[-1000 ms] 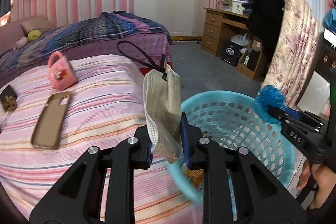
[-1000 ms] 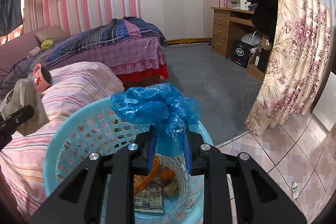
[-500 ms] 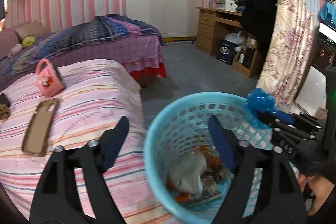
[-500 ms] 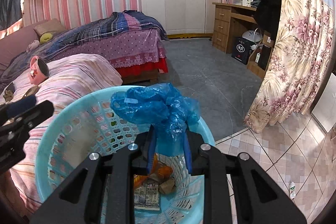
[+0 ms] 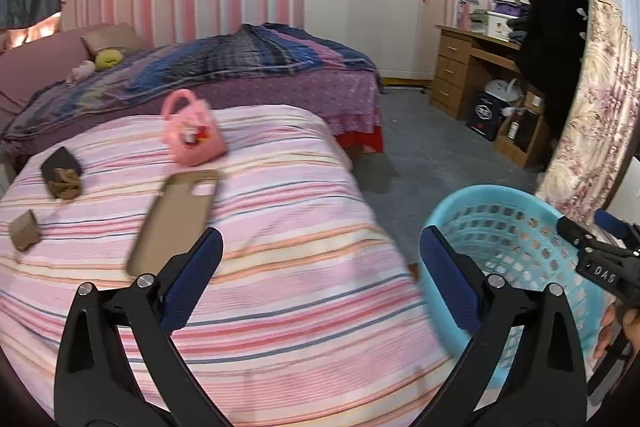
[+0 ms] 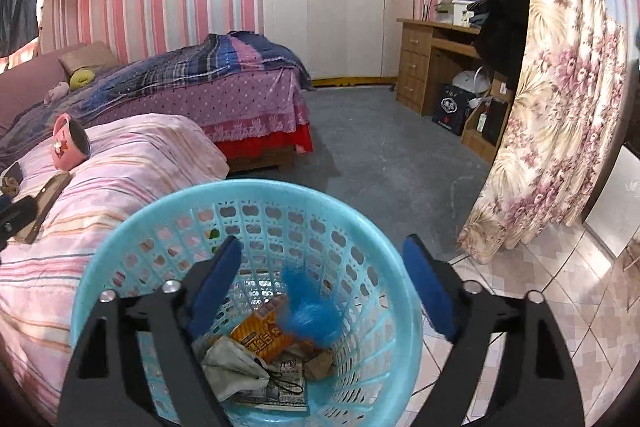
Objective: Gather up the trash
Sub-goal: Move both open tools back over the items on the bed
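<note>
Pink-striped bedroom: right gripper (image 6: pixel 322 285), jaws just sprung apart, above the blue basket (image 6: pixel 120 247) at lower centre, blue bag (image 6: pixel 310 311) inside; left gripper (image 5: pixel 320 277) likewise just widened, empty over the bed (image 5: pixel 280 207).

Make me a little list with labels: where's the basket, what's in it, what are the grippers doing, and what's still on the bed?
basket: blue, on the floor beside the striped bed
in basket: blue bag, face mask, orange wrapper, papers
left gripper: open, empty, over the bed; jaws just opened
right gripper: open, empty, above the basket; jaws just opened
on bed: pink purse, phone case, small brown bits
</note>
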A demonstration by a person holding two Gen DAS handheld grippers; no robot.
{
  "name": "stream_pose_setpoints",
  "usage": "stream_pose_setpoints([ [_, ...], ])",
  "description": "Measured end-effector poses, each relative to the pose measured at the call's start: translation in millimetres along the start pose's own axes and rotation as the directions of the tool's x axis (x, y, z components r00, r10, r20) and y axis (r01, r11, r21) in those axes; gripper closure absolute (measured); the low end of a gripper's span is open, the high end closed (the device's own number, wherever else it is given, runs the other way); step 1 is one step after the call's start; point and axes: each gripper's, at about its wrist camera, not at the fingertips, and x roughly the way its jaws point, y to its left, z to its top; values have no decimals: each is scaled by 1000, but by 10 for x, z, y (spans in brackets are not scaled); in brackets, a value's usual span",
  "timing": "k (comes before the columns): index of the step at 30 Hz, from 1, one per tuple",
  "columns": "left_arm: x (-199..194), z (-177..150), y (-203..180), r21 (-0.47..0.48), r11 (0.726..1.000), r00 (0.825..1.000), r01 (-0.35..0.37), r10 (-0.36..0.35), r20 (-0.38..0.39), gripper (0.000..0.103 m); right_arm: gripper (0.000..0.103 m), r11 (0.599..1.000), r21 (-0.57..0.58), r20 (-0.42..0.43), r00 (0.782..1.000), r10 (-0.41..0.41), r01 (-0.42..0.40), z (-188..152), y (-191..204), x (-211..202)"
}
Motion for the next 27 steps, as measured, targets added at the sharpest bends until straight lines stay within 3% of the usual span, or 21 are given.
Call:
stream_pose_setpoints([
  [12, -237, -12, 789, -44, 992, 993, -121, 122, 9, 6, 9, 1000, 9, 32, 999, -9, 9, 124, 305, -154],
  [27, -377, 167, 1902, -114, 959, 965, -259, 263, 23, 6, 6, 995, -83, 42, 998, 51, -47, 205, 1234, -196],
])
